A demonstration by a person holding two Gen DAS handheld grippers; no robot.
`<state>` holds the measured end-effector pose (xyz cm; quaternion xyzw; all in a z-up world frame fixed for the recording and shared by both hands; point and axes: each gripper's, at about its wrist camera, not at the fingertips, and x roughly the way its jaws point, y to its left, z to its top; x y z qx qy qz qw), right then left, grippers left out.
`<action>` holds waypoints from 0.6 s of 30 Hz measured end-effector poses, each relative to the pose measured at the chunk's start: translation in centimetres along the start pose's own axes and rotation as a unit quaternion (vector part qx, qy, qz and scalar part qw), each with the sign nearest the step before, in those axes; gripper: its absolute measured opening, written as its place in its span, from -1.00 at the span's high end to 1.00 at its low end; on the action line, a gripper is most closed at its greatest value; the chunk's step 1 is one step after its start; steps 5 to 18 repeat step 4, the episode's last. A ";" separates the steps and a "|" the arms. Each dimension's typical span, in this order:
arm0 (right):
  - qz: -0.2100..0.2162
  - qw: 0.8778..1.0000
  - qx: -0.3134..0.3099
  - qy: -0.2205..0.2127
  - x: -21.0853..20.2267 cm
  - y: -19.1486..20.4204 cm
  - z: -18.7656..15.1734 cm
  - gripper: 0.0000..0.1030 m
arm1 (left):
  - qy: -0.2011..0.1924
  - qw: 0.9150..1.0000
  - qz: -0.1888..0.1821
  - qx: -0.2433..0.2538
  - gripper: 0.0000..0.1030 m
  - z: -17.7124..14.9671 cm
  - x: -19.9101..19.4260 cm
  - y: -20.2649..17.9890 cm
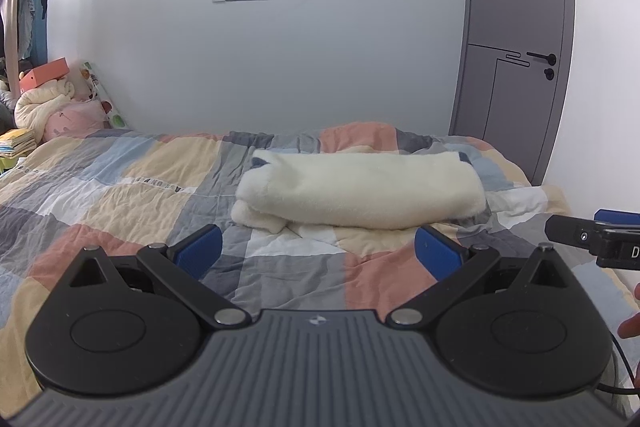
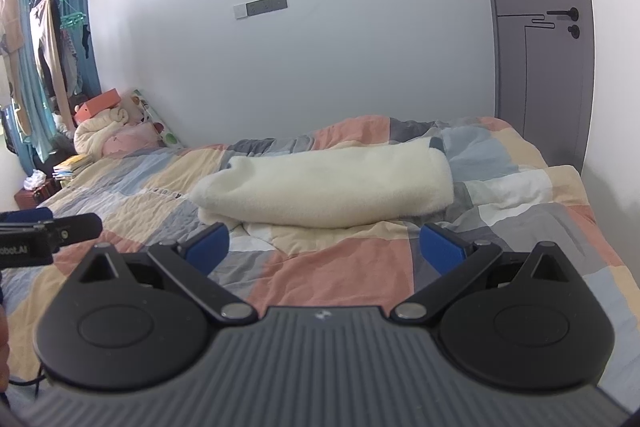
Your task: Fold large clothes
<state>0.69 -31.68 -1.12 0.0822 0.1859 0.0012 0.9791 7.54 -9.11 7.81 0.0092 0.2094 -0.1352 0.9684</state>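
Orange box atop cream bedding and a pink pillow, far left at the wall end of the bed; hanging clothes behind it.
Patchwork quilt, checked in peach, cream, grey and pale blue, covering the bed across both views.
Left gripper, blue-padded fingers spread wide with nothing between them, held above the quilt just short of the garment.
Cream fleece garment, folded into a thick oblong bundle, lying crosswise on the quilt at centre; a small dark blue-grey patch shows at each far corner.
Right gripper, blue pads likewise spread apart and holding nothing, near the bundle's front edge without touching it; its side also shows at the right margin of the left wrist view.
Grey door with black handle, far right, beyond the foot of the bed.
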 end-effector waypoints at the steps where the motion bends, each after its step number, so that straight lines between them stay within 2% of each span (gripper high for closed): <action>1: 0.000 1.000 0.000 0.000 0.0 0.0 0.0 -1.00 | 0.000 1.000 0.000 0.000 -1.00 0.0 0.0 0.0; 18: -0.001 1.000 0.000 0.001 0.1 0.0 0.0 -1.00 | -0.001 1.000 0.000 -0.002 -1.00 0.1 0.0 0.1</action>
